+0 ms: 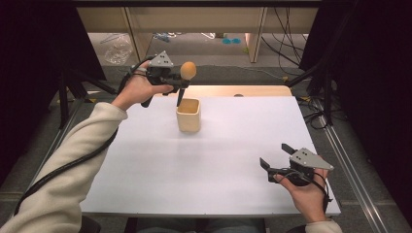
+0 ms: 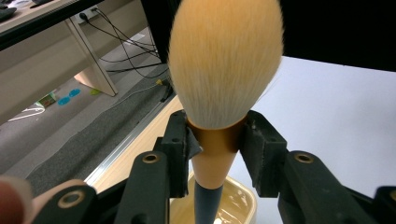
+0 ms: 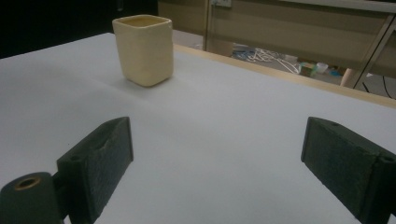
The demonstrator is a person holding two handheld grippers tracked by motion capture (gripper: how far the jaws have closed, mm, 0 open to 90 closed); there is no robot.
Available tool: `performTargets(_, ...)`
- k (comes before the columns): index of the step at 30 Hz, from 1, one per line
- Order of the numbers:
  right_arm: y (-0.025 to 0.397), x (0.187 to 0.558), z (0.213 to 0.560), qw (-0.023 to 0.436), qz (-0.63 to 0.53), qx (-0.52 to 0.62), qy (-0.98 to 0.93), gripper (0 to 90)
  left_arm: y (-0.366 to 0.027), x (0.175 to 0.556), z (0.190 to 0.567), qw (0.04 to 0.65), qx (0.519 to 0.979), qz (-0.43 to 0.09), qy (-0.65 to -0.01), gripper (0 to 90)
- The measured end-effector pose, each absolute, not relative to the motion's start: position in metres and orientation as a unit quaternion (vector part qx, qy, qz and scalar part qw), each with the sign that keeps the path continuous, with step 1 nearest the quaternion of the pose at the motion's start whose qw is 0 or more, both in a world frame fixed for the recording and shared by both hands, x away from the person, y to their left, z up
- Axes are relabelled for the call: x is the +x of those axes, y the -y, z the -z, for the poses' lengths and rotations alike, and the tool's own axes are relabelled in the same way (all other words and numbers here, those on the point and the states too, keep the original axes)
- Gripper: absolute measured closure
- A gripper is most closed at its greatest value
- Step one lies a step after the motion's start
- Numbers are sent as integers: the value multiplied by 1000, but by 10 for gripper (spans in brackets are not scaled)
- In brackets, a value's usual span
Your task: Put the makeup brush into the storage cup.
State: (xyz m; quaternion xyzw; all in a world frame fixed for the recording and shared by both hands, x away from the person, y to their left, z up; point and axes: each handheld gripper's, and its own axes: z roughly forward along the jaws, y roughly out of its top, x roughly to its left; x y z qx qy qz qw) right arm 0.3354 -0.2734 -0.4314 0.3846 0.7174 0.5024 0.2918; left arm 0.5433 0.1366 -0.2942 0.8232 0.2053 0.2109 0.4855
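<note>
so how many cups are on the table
1. The cream square cup stands upright on the white table, toward its far side. The left gripper holds a makeup brush just above it, handle pointing down into the opening.

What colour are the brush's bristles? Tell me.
Pale orange-peach bristles, whiter at the base; clearest in the left gripper view.

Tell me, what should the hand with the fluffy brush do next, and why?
Probably lower it a little. The left gripper is shut on the brush, bristles up, and its dark handle tip points into the open cream cup. Sinking it straight down looks safest before the jaws open.
</note>
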Motion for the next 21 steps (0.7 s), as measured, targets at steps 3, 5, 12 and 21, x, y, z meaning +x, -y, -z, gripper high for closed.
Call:
performTargets(3,273,335,431,290,-503,384,-718,102,-136,544,294,484,824,-211,-206,647)
performTargets(5,273,335,432,288,-506,384,-717,102,-135,544,294,484,824,-212,-206,647)
performTargets(12,273,335,432,290,-505,383,-717,105,-133,545,295,486,822,-212,-206,647)
performTargets(21,273,335,431,293,-504,384,-716,105,-132,546,297,489,820,-215,-207,647)
